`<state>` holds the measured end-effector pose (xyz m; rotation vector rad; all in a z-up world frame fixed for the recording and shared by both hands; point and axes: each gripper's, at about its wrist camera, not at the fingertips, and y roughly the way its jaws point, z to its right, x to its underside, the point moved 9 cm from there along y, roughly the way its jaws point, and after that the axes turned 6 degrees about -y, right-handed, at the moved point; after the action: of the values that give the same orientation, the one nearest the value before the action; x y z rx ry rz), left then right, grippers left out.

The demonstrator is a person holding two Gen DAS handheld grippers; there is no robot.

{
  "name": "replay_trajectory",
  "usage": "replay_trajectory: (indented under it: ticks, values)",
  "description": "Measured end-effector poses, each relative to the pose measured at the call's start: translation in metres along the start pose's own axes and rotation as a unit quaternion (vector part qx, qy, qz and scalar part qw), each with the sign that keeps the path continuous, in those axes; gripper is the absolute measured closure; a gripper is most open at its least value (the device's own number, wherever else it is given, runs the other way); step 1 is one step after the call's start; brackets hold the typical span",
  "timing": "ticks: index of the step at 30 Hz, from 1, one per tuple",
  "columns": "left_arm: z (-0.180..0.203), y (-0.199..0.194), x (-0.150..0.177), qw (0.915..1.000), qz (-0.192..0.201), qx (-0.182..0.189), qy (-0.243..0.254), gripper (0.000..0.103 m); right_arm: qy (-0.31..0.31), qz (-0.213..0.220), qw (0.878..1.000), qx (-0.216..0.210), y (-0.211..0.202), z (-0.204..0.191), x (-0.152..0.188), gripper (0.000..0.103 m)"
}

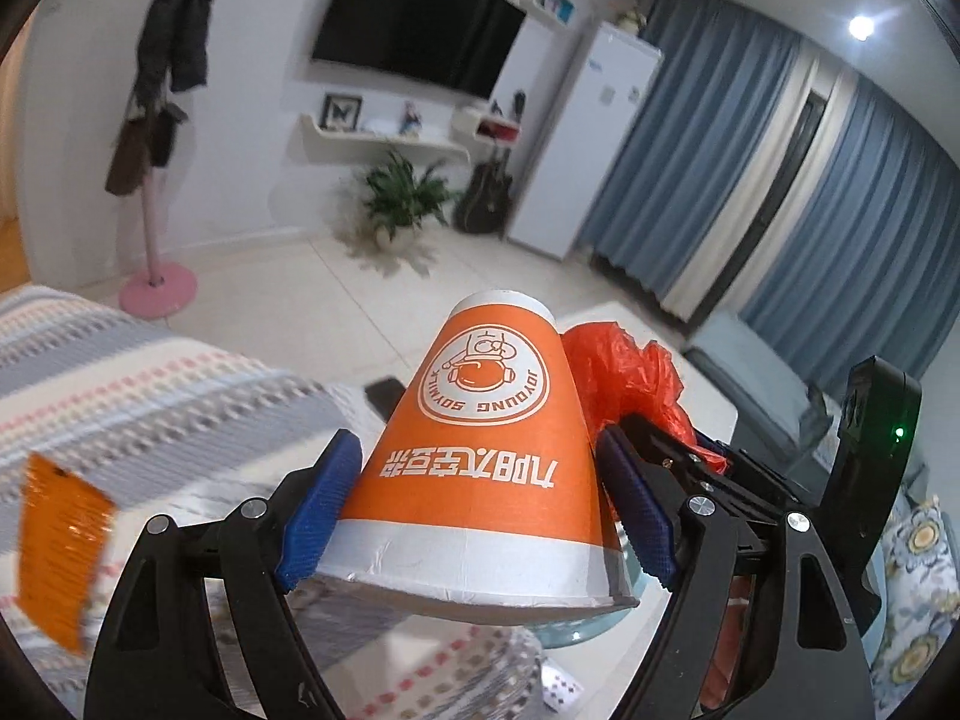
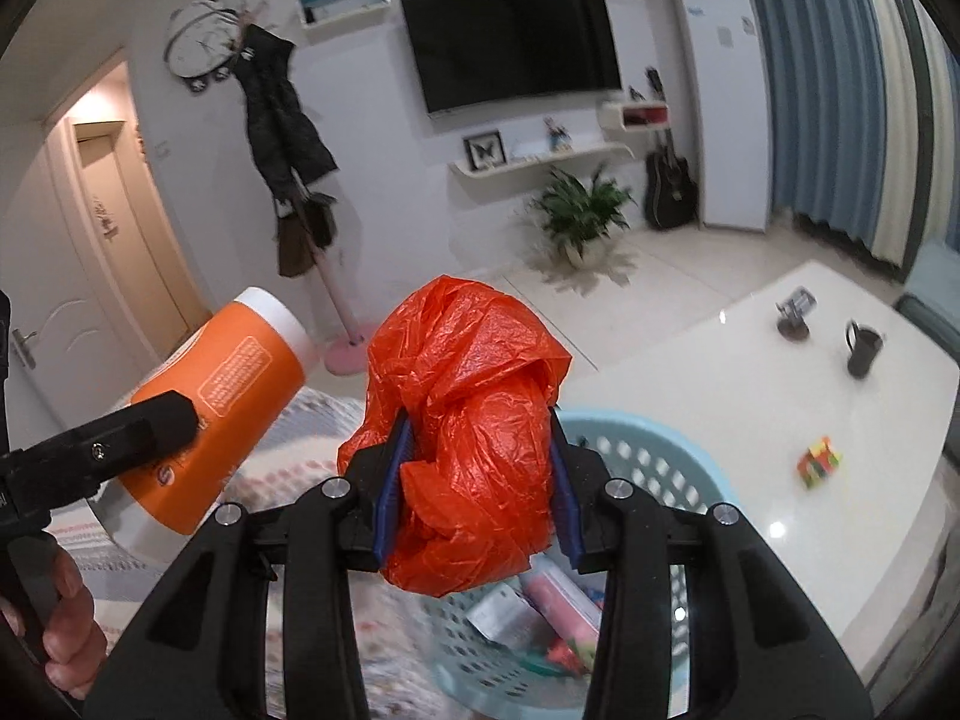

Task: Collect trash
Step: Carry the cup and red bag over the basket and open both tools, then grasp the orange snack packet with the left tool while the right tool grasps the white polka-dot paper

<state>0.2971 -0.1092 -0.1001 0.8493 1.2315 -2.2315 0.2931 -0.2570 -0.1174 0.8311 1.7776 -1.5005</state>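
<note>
My left gripper (image 1: 480, 480) is shut on an orange and white paper cup (image 1: 486, 438), held with its wide rim toward the camera. The cup also shows in the right wrist view (image 2: 222, 414), held up at the left. My right gripper (image 2: 477, 492) is shut on a crumpled red plastic bag (image 2: 474, 420), held above a light blue perforated basket (image 2: 654, 462) that holds several pieces of trash. The bag also shows in the left wrist view (image 1: 624, 378), just right of the cup.
A white table (image 2: 750, 372) carries a black mug (image 2: 864, 348), a small dark item (image 2: 795, 315) and a colourful cube (image 2: 819, 462). A patterned cloth (image 1: 120, 396) lies to the left with an orange packet (image 1: 60, 552). A pink coat stand (image 1: 157, 291) and potted plant (image 1: 402, 198) stand behind.
</note>
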Motion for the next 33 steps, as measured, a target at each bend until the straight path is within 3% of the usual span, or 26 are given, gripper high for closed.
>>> replay_trajectory:
  ticks: [12, 16, 24, 33]
  values:
    - [0.015, 0.07, 0.032, 0.9971, -0.074, -0.006, 0.017, 0.023, 0.05, -0.072, 0.996, 0.012, 0.04, 0.054, 0.055, 0.06]
    - [0.019, 0.078, 0.033, 0.9962, -0.086, -0.002, 0.013, 0.025, 0.065, -0.086, 0.994, 0.01, 0.044, 0.065, 0.065, 0.046]
    - [0.023, 0.08, 0.038, 0.9961, -0.089, 0.0, 0.004, 0.025, 0.076, -0.082, 0.994, 0.009, 0.036, 0.074, 0.065, 0.046]
    - [0.017, 0.056, 0.04, 0.9974, -0.072, 0.002, -0.002, 0.025, 0.066, -0.072, 0.995, 0.011, 0.024, 0.06, 0.057, 0.046]
